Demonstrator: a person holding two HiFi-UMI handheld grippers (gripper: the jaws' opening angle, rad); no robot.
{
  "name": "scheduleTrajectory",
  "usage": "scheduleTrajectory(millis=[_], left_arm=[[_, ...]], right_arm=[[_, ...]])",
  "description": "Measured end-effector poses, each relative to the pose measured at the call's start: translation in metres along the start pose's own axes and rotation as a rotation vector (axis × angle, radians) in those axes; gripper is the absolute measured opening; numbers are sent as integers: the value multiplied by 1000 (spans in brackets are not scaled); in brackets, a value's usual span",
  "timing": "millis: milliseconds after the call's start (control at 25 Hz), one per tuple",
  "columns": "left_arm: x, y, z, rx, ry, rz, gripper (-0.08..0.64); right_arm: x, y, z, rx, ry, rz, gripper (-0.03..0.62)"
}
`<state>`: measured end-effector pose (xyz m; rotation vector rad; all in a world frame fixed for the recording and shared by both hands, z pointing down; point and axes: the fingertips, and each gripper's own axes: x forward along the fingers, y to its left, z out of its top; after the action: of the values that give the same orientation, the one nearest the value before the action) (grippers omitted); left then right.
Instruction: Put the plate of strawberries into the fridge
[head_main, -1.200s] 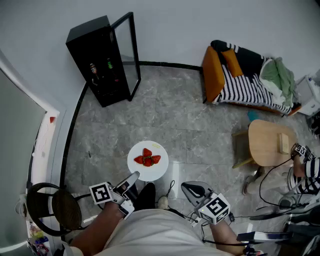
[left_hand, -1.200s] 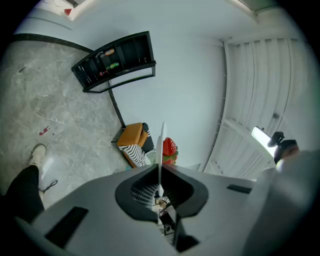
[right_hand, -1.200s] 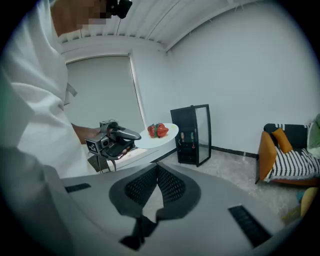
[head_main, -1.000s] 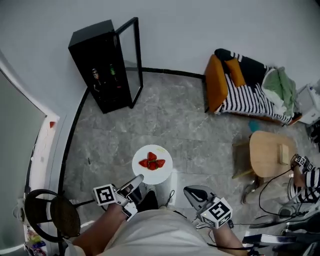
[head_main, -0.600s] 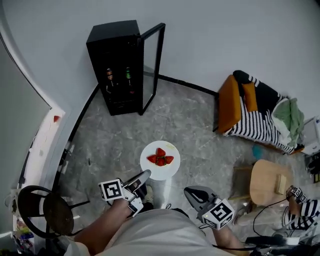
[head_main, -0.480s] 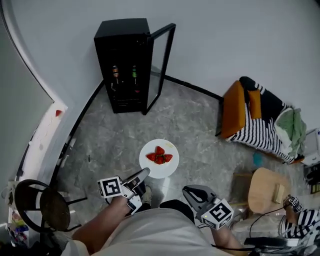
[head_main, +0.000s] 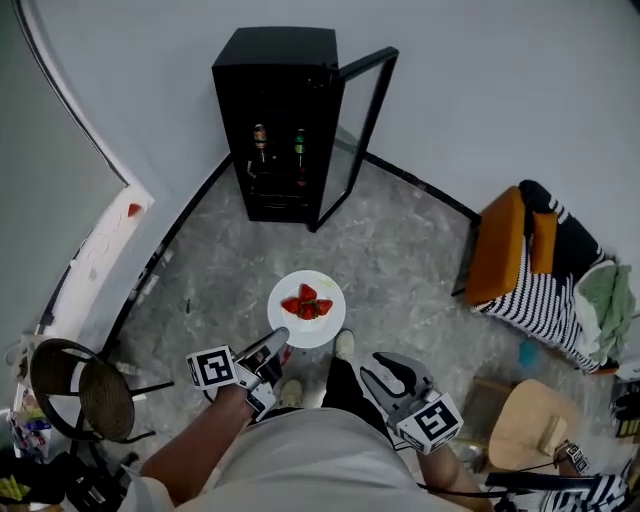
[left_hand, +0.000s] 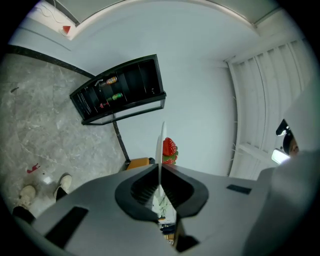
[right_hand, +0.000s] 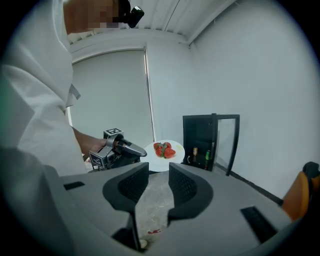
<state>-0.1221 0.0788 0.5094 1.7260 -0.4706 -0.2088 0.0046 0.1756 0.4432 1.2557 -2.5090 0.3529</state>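
Observation:
A white plate (head_main: 322, 328) carrying several strawberries (head_main: 306, 304) hangs over the grey floor. My left gripper (head_main: 279, 339) is shut on its near rim. In the left gripper view the plate (left_hand: 161, 142) stands edge-on between the jaws, with a strawberry (left_hand: 170, 148) behind it. The black fridge (head_main: 284, 110) stands ahead against the wall, its glass door (head_main: 362, 125) swung open and two bottles (head_main: 280, 140) on a shelf. My right gripper (head_main: 386, 373) hovers lower right, its jaws opening with nothing between them. The right gripper view shows plate (right_hand: 153, 161), left gripper (right_hand: 139, 152) and fridge (right_hand: 199, 141).
A round black chair (head_main: 79, 394) stands at the lower left. An orange and striped seat (head_main: 528, 262) and a wooden stool (head_main: 528, 424) are on the right. The person's shoes (head_main: 343, 344) are on the floor under the plate.
The fridge has come nearer and more to the middle of the head view. The plate stays held by the left gripper. The right gripper's jaws have parted.

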Motion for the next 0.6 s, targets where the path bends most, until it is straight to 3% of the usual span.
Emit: scheduleTrajectory(millis=[160,400,600], left_arm=[[48,-9,27,-88,-87,-11,25],[122,-20,73,-104,-212,-8,25],[163,-17,109,-102,-290,0,25]], right_arm=[[17,-63,22,-43,-31,79,121],[23,-177,38,-58,-34,113,121],[38,-234,41,-34,-41,138,120]])
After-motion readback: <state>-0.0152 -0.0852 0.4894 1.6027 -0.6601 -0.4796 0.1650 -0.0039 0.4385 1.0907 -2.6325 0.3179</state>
